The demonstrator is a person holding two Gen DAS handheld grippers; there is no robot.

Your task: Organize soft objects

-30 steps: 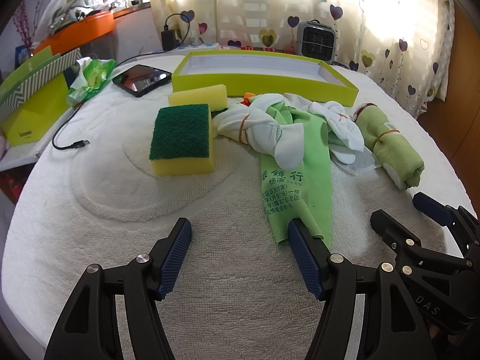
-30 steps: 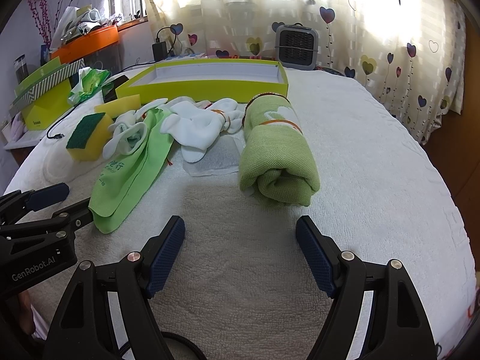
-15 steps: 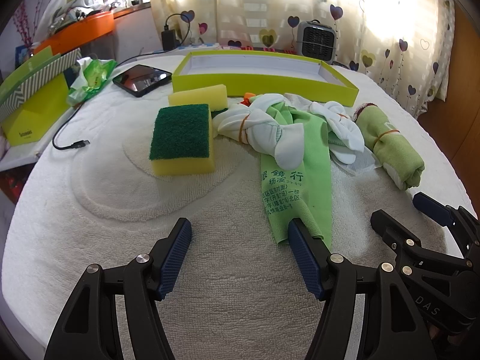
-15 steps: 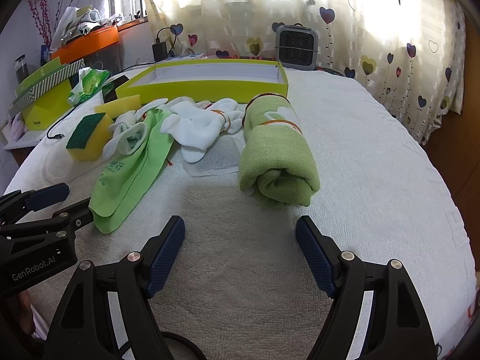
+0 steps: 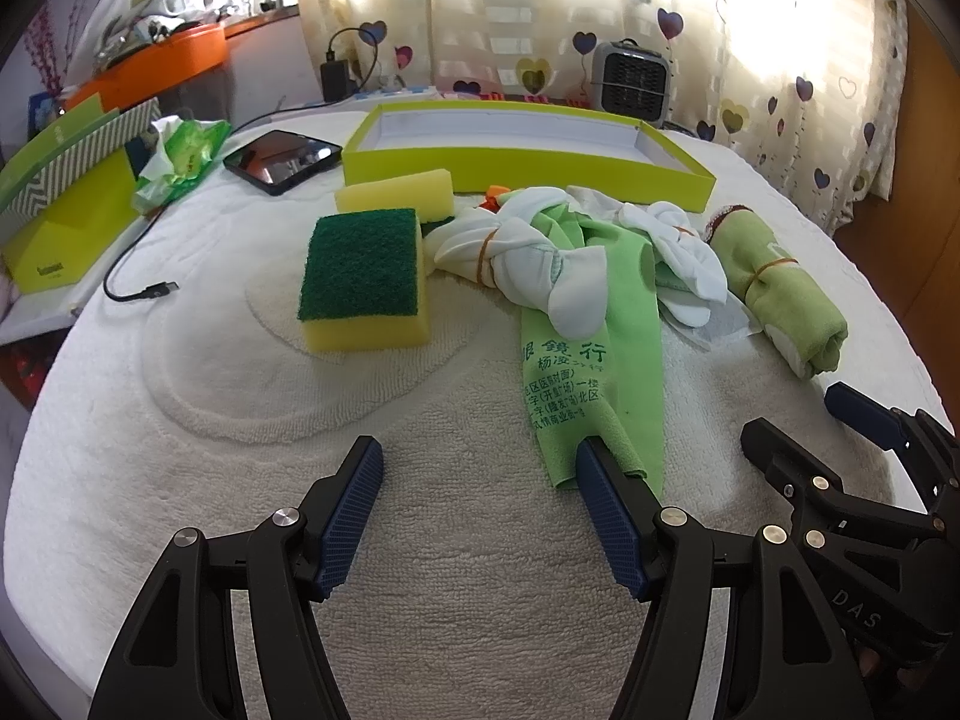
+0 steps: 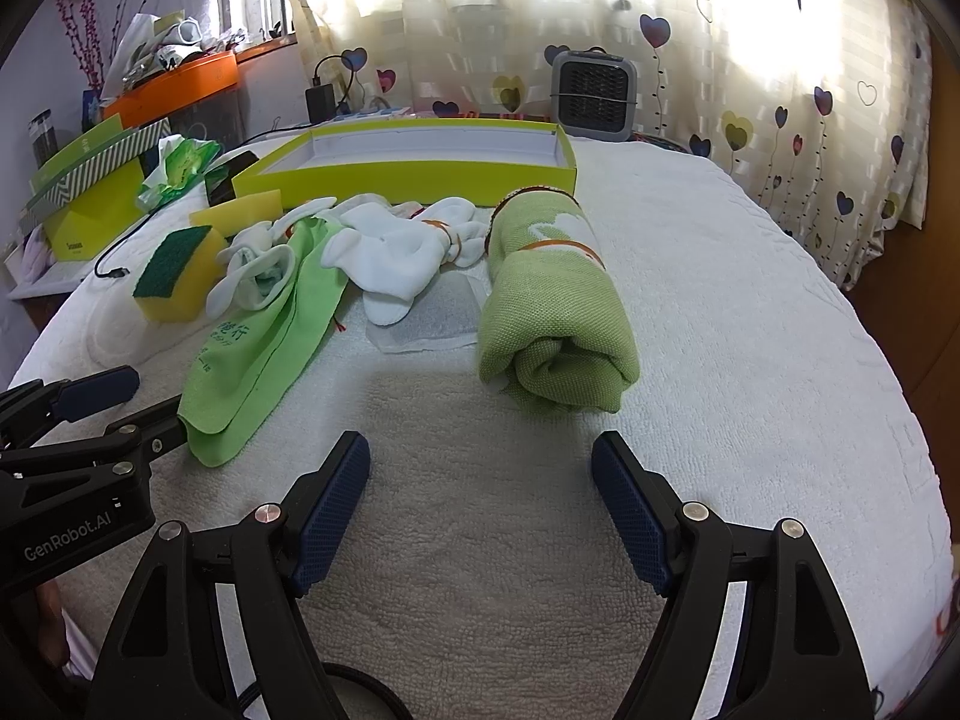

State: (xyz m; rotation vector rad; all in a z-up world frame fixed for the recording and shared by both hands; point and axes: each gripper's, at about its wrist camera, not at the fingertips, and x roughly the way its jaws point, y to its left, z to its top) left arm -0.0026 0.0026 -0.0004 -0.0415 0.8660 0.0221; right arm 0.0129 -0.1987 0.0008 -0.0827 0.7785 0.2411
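Note:
A yellow sponge with a green pad [image 5: 363, 279] lies on the white towel-covered table, a second yellow sponge [image 5: 393, 195] behind it. Beside them lie a green cloth with printed characters [image 5: 594, 354], two white sock bundles tied with rubber bands [image 5: 522, 258] [image 6: 408, 252], and a rolled green towel [image 6: 555, 306] [image 5: 780, 294]. A shallow yellow-green box [image 5: 522, 156] [image 6: 408, 165] stands open behind them. My left gripper [image 5: 480, 516] is open and empty, its right finger at the cloth's near end. My right gripper [image 6: 480, 510] is open and empty, just short of the rolled towel.
A black phone [image 5: 282, 159], a USB cable [image 5: 135, 282], a green tissue pack [image 5: 180, 156] and a yellow-green carton [image 5: 66, 210] lie at the left. A small grey heater [image 6: 591, 93] stands at the back by the curtain. The table edge curves away on the right.

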